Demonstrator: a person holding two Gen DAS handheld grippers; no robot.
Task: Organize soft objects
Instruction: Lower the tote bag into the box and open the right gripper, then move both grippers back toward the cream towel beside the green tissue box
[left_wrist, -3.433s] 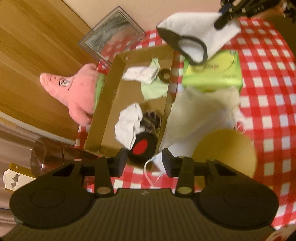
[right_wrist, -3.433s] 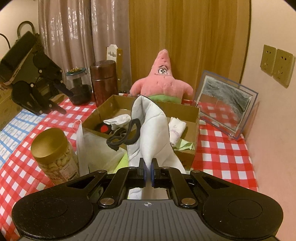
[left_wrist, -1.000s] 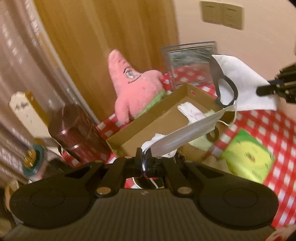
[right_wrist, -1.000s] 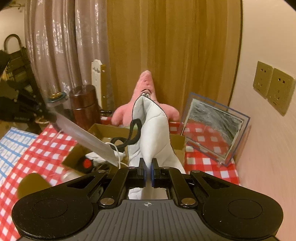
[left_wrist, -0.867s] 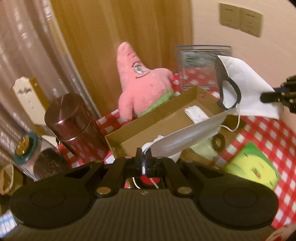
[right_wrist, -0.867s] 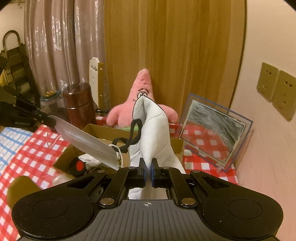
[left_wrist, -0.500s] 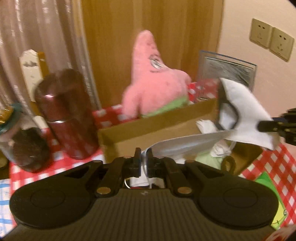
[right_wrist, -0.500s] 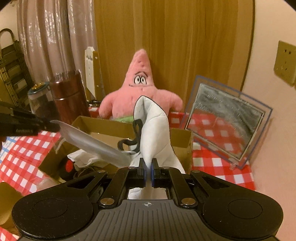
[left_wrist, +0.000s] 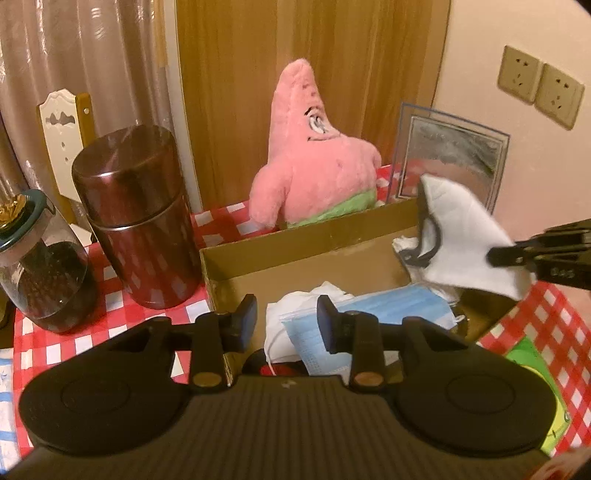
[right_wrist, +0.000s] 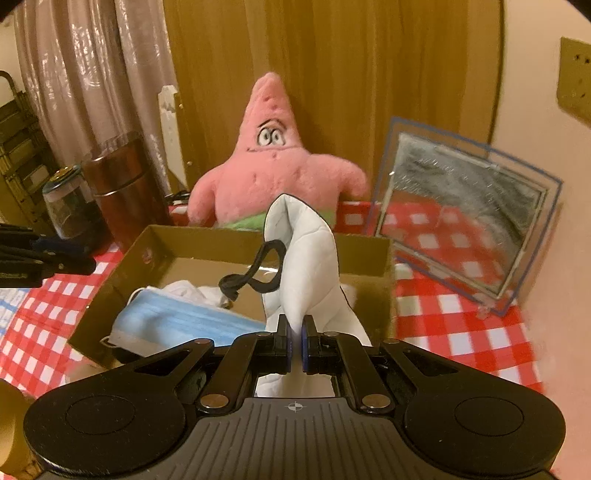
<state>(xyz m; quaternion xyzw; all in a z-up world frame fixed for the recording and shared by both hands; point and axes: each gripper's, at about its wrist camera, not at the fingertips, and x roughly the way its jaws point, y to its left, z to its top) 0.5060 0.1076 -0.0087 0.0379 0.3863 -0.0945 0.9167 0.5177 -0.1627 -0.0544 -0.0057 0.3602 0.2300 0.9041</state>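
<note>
A home: a checked tablecloth (right_wrist: 461, 332), pink plush star (right_wrist: 273, 173) ahead of the fingers, curtains (left_wrist: 81, 55) and wall sockets (left_wrist: 539, 88).

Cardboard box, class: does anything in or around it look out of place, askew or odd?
Mostly the blue surgical mask: it lies slanted across the other cloths in the cardboard box, one end near the front rim. The white mask is not in yet; the right gripper holds it above the box.

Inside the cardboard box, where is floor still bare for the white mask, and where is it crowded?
Bare floor lies along the cardboard box's back wall, near the pink plush. The front is crowded: blue mask over white cloth. The white mask hangs above, in the right gripper.
</note>
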